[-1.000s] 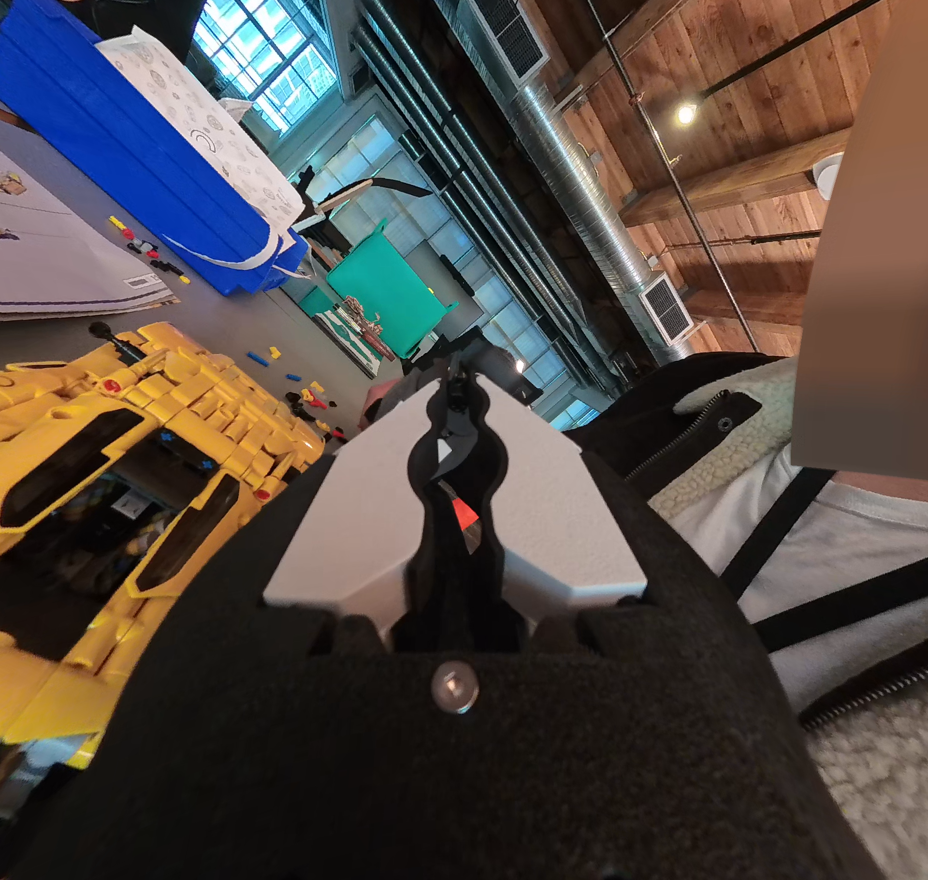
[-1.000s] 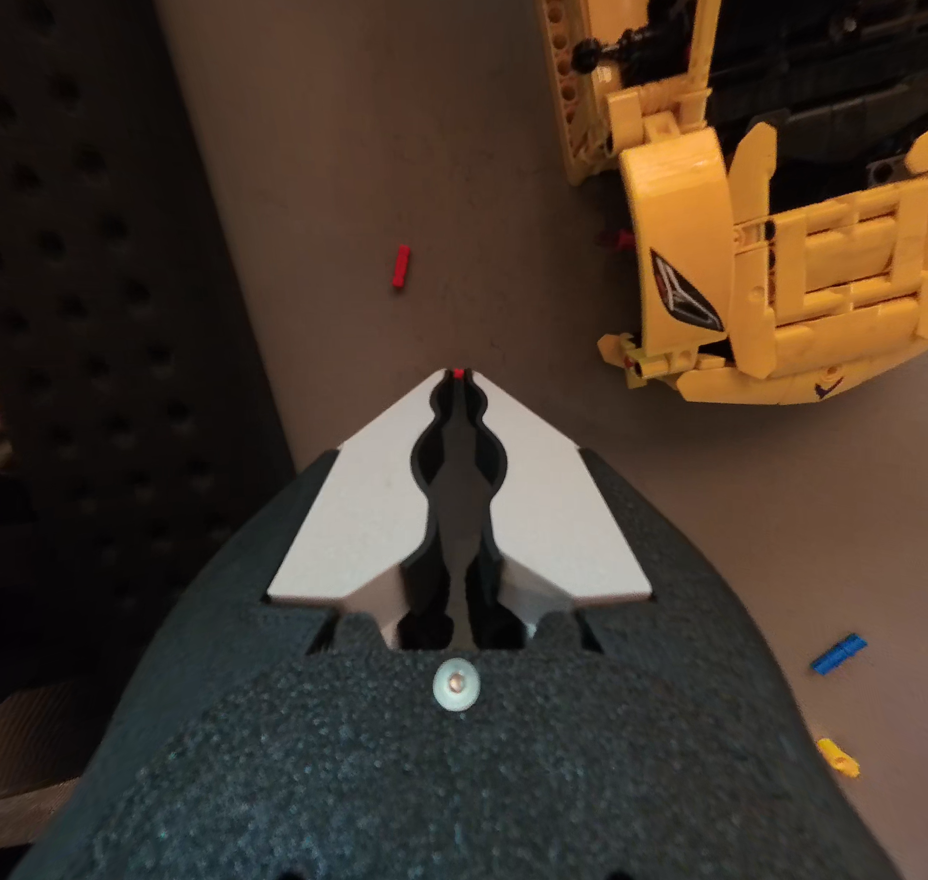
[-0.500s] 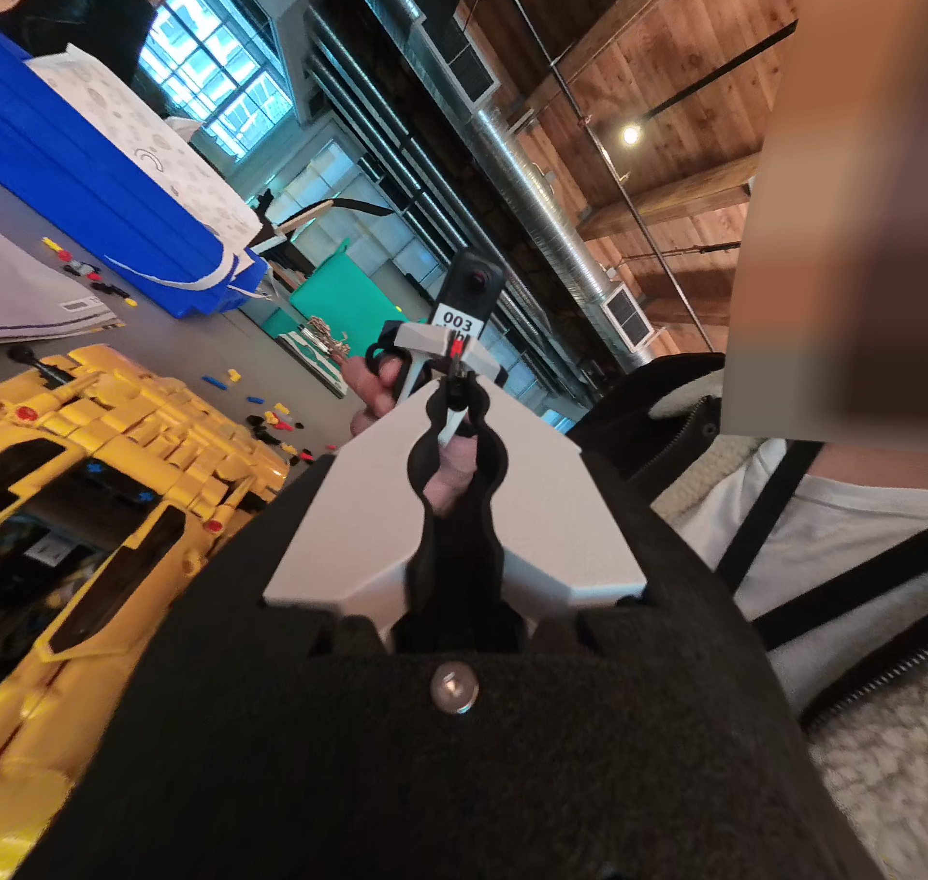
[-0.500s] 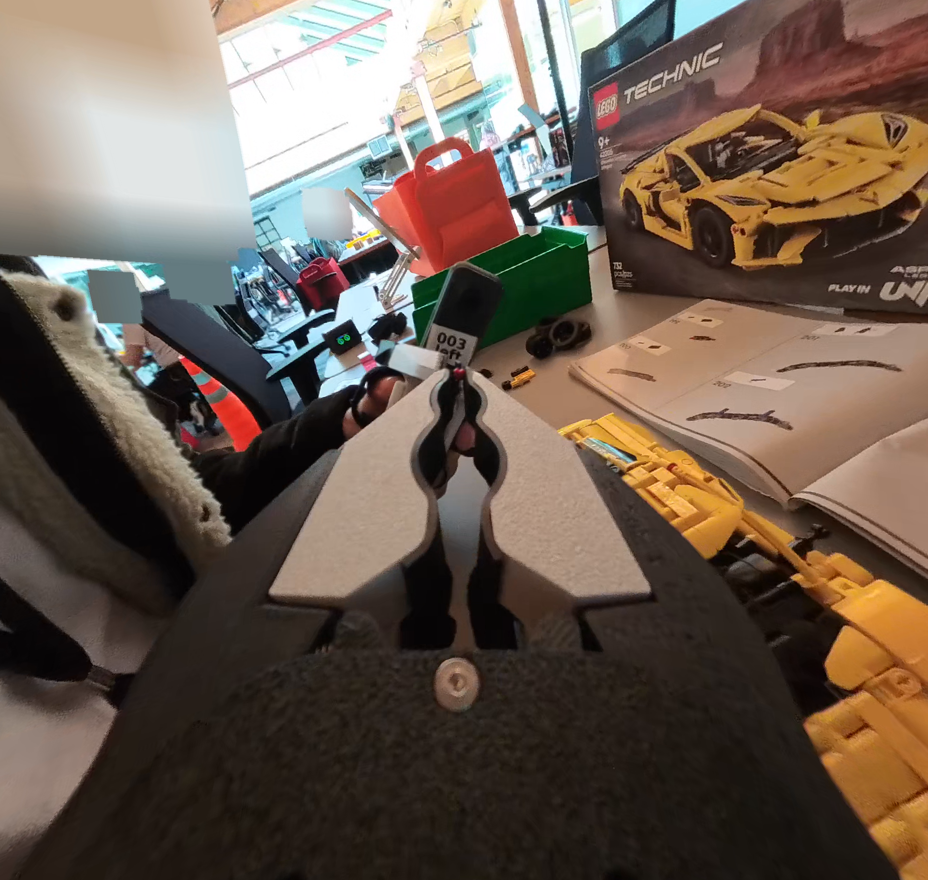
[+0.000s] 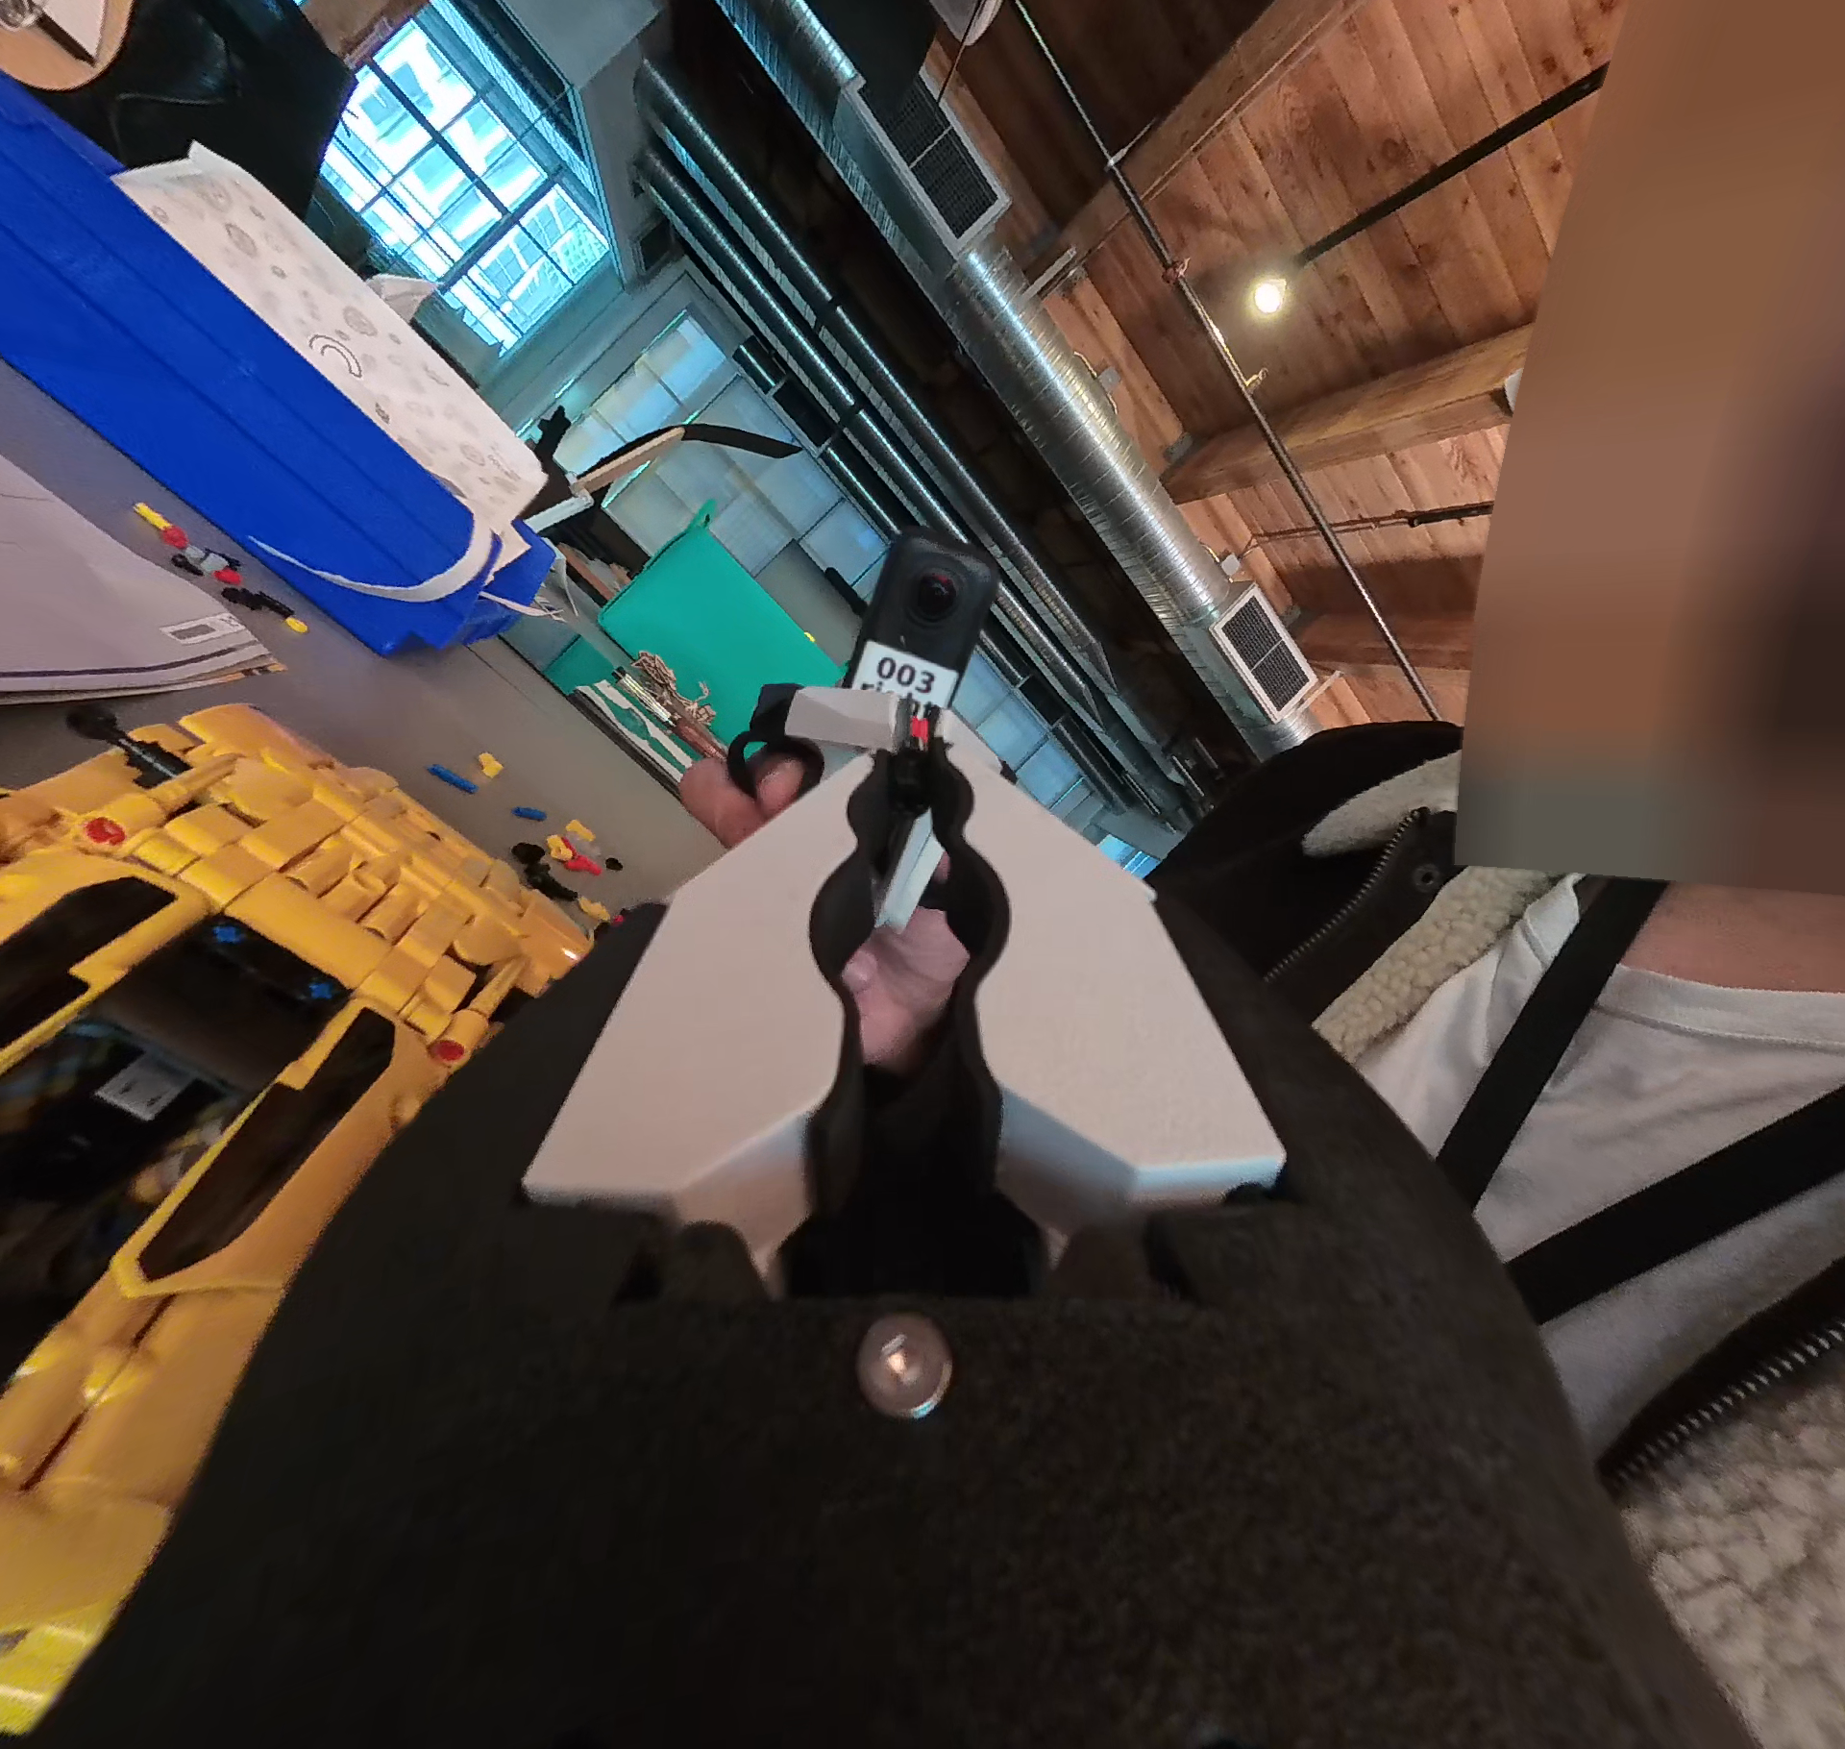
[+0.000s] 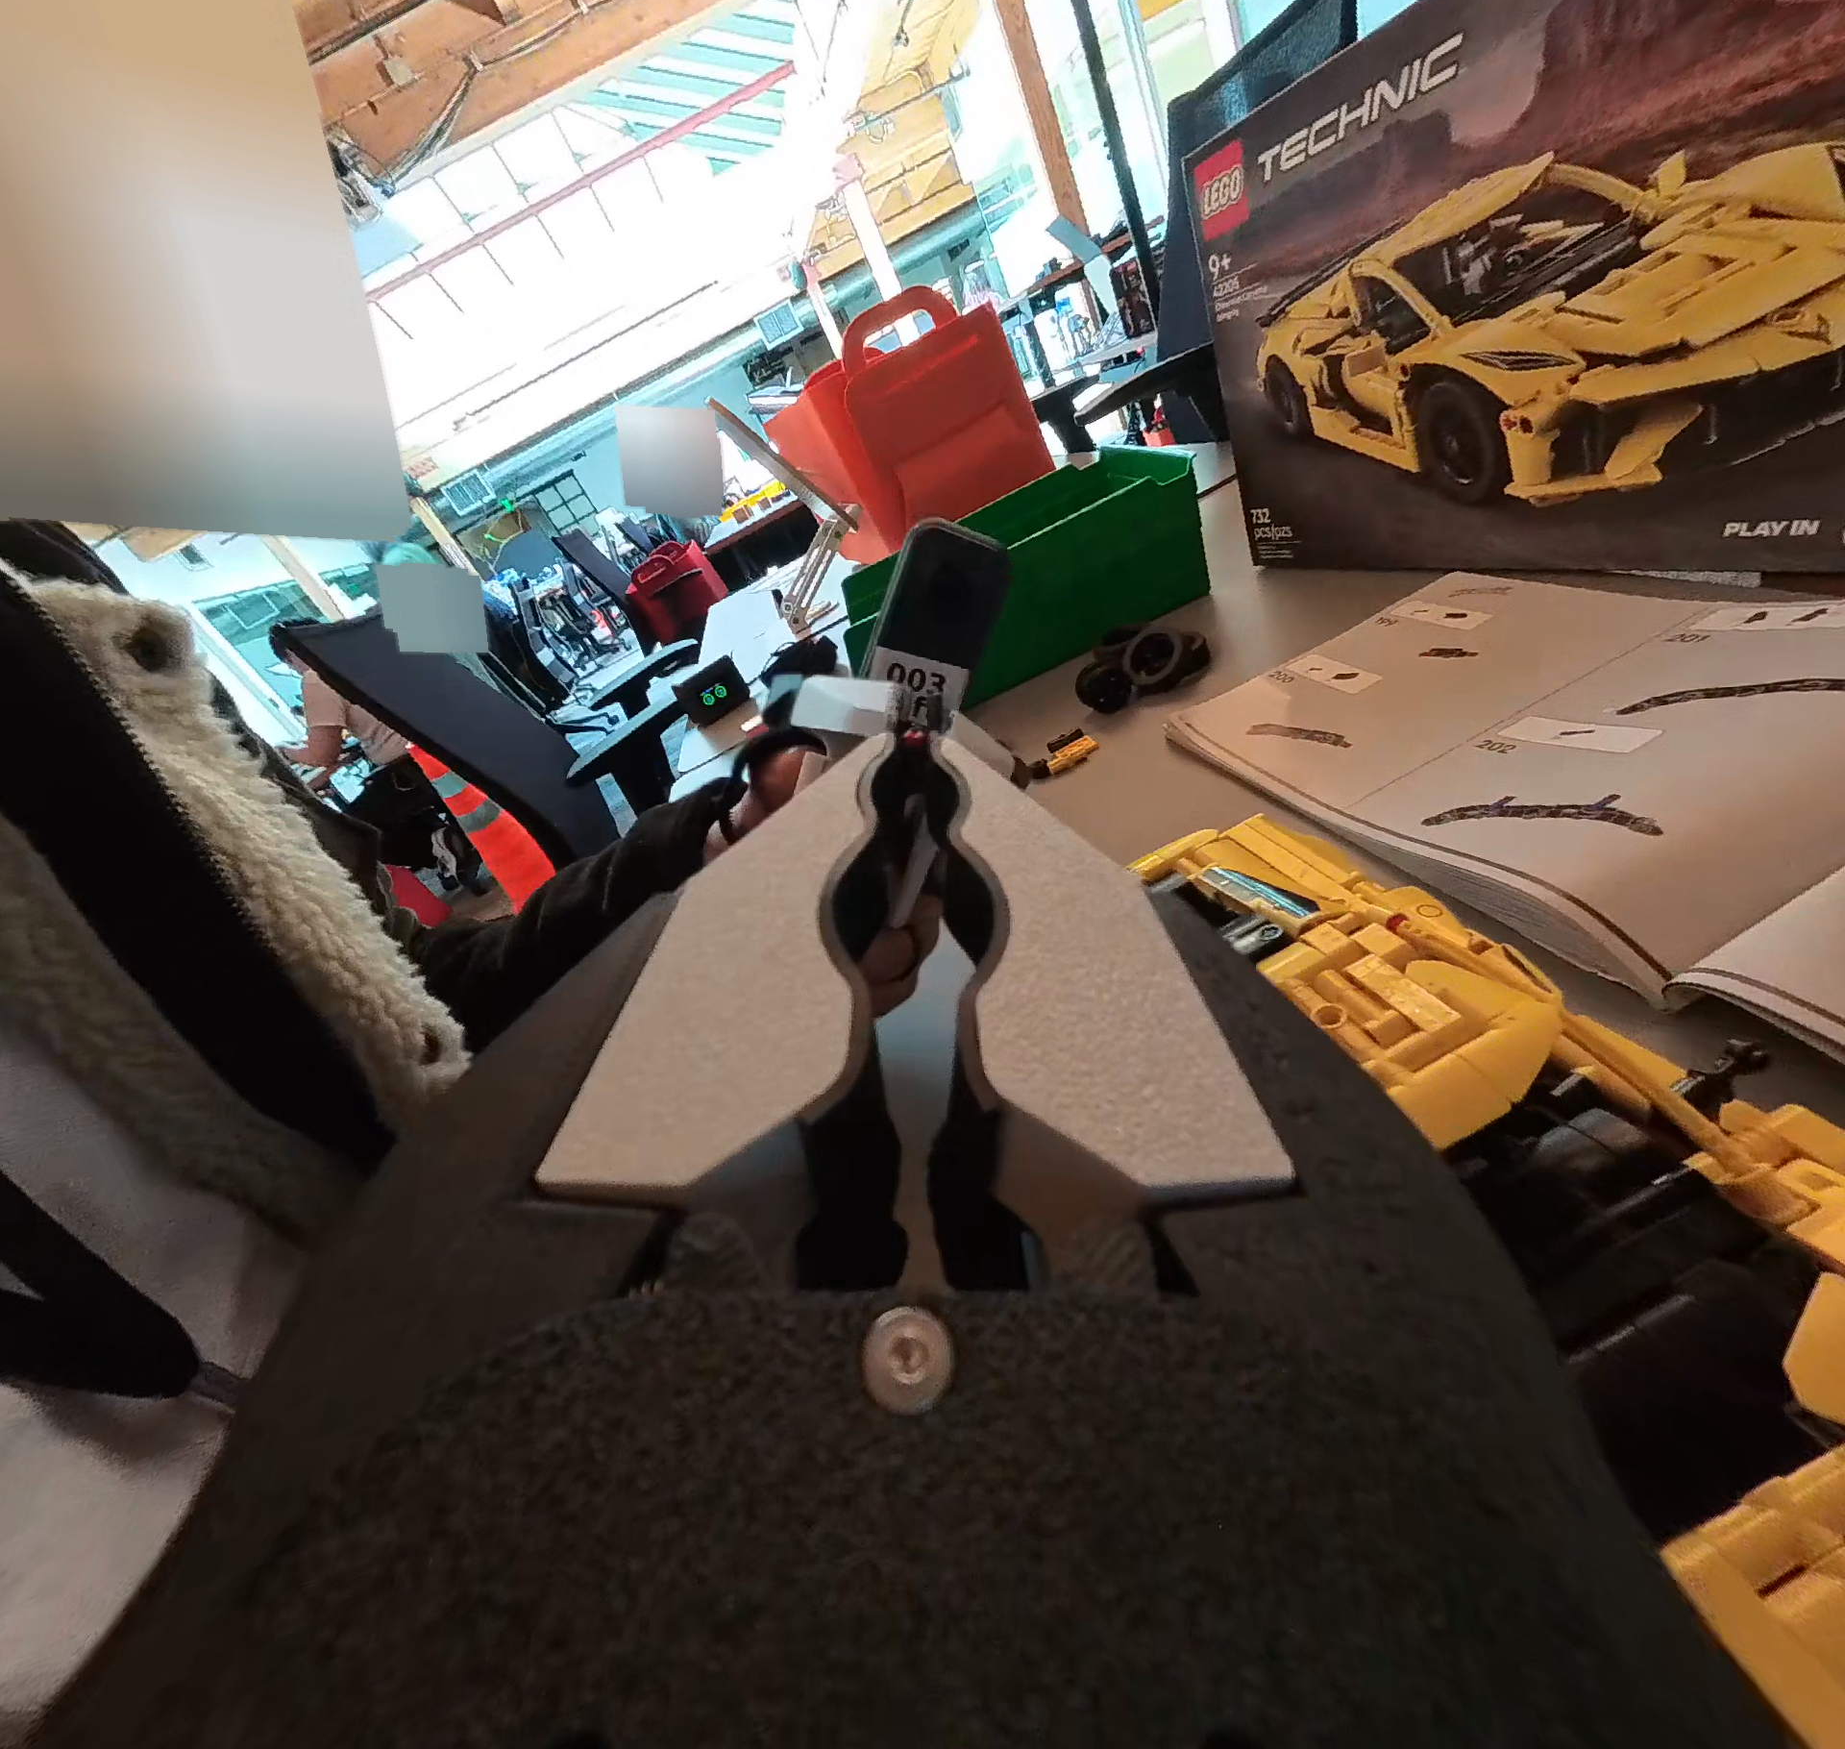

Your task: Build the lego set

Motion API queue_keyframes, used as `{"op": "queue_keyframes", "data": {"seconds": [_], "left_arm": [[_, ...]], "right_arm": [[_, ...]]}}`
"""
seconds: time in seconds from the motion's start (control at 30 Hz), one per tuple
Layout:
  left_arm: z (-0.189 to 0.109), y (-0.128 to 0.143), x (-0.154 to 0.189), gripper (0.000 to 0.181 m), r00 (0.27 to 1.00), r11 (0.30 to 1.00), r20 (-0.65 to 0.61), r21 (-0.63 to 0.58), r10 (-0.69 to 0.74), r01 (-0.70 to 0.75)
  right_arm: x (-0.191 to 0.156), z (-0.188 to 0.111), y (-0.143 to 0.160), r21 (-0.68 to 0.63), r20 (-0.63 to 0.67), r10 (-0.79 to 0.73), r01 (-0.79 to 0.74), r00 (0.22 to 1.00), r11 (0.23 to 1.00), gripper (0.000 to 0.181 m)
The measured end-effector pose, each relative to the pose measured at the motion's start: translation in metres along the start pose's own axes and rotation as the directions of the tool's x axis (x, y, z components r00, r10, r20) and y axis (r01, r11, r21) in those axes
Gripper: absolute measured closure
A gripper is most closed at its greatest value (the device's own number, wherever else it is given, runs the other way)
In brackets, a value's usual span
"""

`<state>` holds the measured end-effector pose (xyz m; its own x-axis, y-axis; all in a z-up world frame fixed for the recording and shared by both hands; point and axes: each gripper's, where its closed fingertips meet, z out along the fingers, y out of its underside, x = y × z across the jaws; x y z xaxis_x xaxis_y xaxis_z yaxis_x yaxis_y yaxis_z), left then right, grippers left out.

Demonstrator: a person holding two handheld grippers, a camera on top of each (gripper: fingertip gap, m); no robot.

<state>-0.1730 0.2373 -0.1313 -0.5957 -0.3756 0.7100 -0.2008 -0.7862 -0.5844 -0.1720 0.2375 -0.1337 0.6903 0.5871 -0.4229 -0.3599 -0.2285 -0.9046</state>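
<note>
Facing each other above the tabletop (image 6: 1118,783), both tools sit mid-frame w/ the big stuff spread around them. Largest item: yellow lego car (image 5: 250,952), filling lower left of left wrist view and lower right of right wrist view, resting on the tabletop. Probably light but brittle at the joints; stiff plastic panels, clipped-on bits likely pop off if squeezed. Best hold, I'd judge, is the solid chassis sides, not the thin roof struts or the open hinged panel.

Next down: set box (image 6: 1518,303) upper right, standing behind the open instruction booklet (image 6: 1557,783) at right. Green bin (image 6: 1098,543) near centre w/ an orange bag (image 6: 919,423) behind it. Blue bin (image 5: 200,383) upper left of left view. Black wheels (image 6: 1143,668) just beside the green bin.

Small stuff: loose pieces (image 5: 559,852) scattered centre-left, near the car's far end.

Left hand-held gripper (image 5: 914,743): jaws nearly closed, tips pinching a tiny dark piece w/ a red end (image 5: 917,731), approx. at frame centre. Right hand-held gripper (image 6: 914,738): also narrow, tips meeting the same spot, seemingly touching that same little piece; whether it truly grips it, can't tell. A pin that small is slippery and easily dropped, so hold it by the shaft, square to the tips.
</note>
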Motion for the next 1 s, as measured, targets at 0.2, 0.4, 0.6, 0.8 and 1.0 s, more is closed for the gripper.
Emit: {"op": "queue_keyframes", "data": {"seconds": [0.2, 0.4, 0.6, 0.8, 1.0], "left_arm": [[0.001, 0.001, 0.0, 0.174, 1.0, 1.0, -0.01, 0.001, -0.022, 0.022], [0.001, 0.001, 0.001, 0.174, 0.994, 0.995, -0.049, 0.009, -0.102, 0.102], [0.0, 0.002, 0.002, 0.174, 0.983, 0.986, -0.083, 0.01, -0.166, 0.167], [-0.001, 0.003, 0.004, 0.174, 0.965, 0.973, -0.13, 0.007, -0.229, 0.232], [-0.001, 0.011, -0.003, 0.174, 0.99, 0.989, -0.031, -0.054, -0.137, 0.135]], "right_arm": [[0.001, -0.001, 0.0, 0.01, -0.001, 0.008, -0.008, 1.0, 1.0, 0.179], [-0.001, -0.001, 0.001, 0.01, -0.007, -0.053, 0.053, 0.999, 0.999, 0.179], [-0.002, 0.0, 0.002, -0.01, -0.022, -0.139, 0.139, 0.99, 0.99, 0.179], [-0.005, 0.0, 0.004, -0.045, -0.011, -0.196, 0.195, 0.981, 0.98, 0.179], [-0.001, -0.003, 0.013, -0.108, 0.021, -0.118, 0.119, 0.993, 0.987, 0.178]]}}
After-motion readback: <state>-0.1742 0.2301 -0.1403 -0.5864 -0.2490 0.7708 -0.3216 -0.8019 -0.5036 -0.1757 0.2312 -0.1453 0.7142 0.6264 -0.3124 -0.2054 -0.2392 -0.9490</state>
